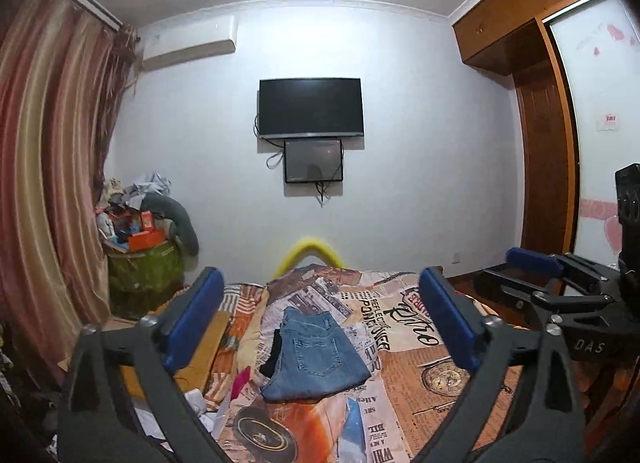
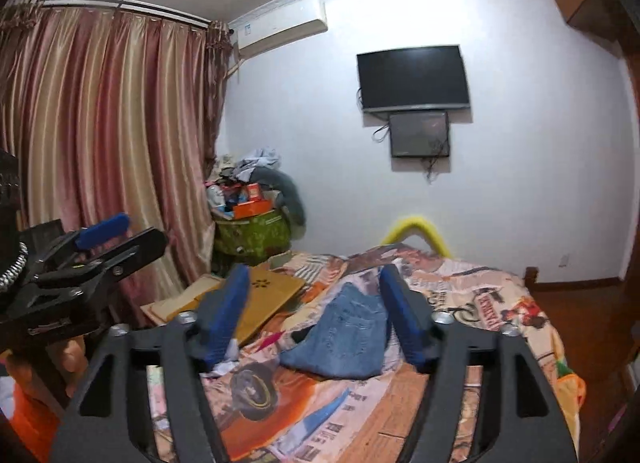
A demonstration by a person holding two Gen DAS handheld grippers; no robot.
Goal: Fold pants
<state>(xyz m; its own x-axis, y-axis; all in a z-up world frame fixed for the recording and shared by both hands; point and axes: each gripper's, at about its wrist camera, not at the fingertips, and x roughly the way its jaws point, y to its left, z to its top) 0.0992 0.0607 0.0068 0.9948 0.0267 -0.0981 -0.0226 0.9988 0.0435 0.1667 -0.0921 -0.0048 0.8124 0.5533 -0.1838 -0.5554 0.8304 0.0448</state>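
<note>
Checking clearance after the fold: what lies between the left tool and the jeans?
Only printed bedspread; in the left wrist view, the open left tool hangs apart from the folded jeans with nothing else in between.

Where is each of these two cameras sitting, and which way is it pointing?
Left wrist: on the left gripper, looking along its open fingers over the bed at the jeans and TV; the right gripper shows at right.
Right wrist: on the right gripper, facing the same wall; the left gripper shows at left.
Shared: jeans, bed, TV, curtain.
</note>
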